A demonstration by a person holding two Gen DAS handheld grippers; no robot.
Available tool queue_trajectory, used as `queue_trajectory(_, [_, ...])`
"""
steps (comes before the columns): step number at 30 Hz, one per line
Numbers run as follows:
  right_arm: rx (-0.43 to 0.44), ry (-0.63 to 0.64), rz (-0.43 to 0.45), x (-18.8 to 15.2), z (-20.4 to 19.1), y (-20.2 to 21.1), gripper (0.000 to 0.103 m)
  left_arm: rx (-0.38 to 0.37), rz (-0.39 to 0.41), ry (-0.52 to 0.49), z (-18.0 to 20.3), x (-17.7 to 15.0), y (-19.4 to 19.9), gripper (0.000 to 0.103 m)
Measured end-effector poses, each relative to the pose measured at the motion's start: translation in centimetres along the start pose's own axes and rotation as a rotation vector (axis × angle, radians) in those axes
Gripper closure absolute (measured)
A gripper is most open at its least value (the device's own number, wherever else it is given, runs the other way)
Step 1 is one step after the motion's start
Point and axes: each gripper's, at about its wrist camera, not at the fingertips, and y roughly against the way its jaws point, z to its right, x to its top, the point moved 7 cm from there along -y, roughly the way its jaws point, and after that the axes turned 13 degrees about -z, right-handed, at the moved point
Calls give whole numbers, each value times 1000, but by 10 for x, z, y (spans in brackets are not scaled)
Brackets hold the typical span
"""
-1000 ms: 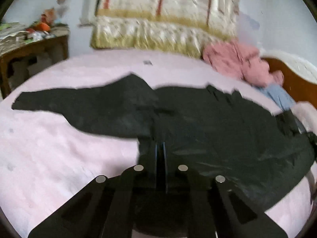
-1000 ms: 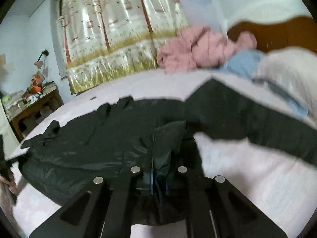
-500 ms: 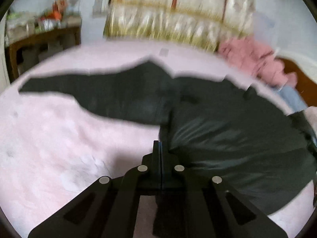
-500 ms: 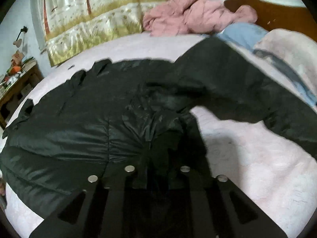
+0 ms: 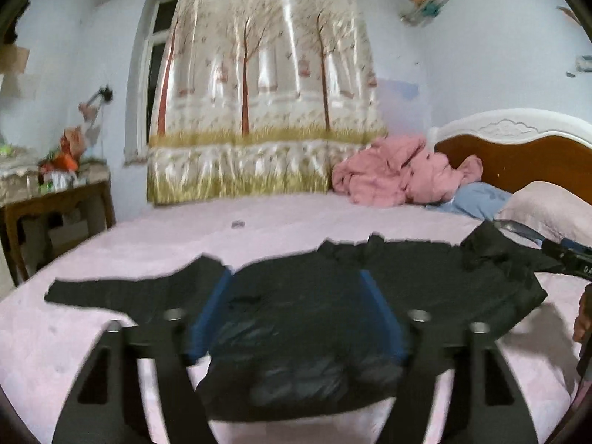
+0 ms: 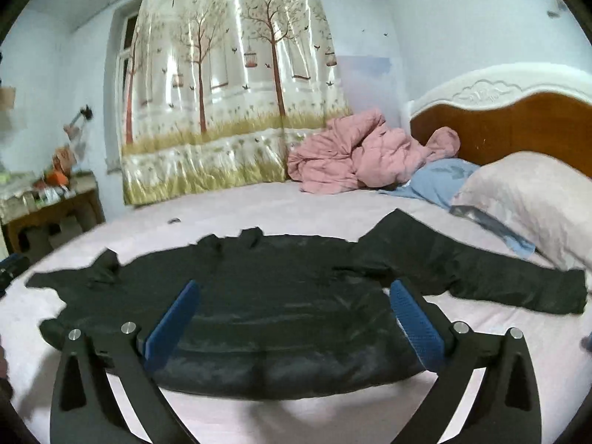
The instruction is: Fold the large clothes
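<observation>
A large black padded jacket (image 5: 314, 310) lies spread flat on the pink bed sheet (image 5: 74, 333), sleeves out to both sides. It also shows in the right wrist view (image 6: 281, 296). My left gripper (image 5: 296, 303) is open and empty, raised over the jacket's lower body. My right gripper (image 6: 292, 307) is open and empty, raised over the hem. The left sleeve (image 5: 122, 288) stretches left; the right sleeve (image 6: 481, 270) stretches toward the pillow. The other gripper shows at the right edge of the left wrist view (image 5: 569, 259).
A pink quilted garment (image 6: 362, 155) and a blue cloth (image 6: 436, 181) are heaped at the bed's far side. A pale pillow (image 6: 529, 199) lies by the wooden headboard (image 6: 518, 122). A cluttered wooden side table (image 5: 51, 199) stands at left. A tree-print curtain (image 5: 259, 111) hangs behind.
Both grippers were shut on the jacket's hem and have opened, let it go and pulled back and up. The jacket now lies flat.
</observation>
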Motion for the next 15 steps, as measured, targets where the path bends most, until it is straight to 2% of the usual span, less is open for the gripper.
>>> queue_trajectory(1, [-22,-12,2,0,3,-2,0,3,27,-4,4,3,3,21])
queue_trajectory(3, [-115,-21,9,1,9,-7,0,0,47,1,10,9,2,9])
queue_trajectory(4, [-156,-10,6,1,10,-11,0,-4,35,8,13,11,-4,9])
queue_trajectory(7, [-120,4,-26,-1,8,-21,0,-43,21,18,26,16,-20,9])
queue_trajectory(9, [-98,-11,-43,-3,7,-31,0,-59,37,31,30,17,-30,0])
queue_trajectory(12, [-52,-10,-84,-12,5,-50,0,-39,94,40,34,13,-37,0])
queue_trajectory(14, [-76,-4,-80,-23,2,-65,0,-6,135,35,35,4,-39,0])
queue_trajectory(15, [-74,15,-109,-30,-2,-73,0,6,155,33,36,-2,-40,0])
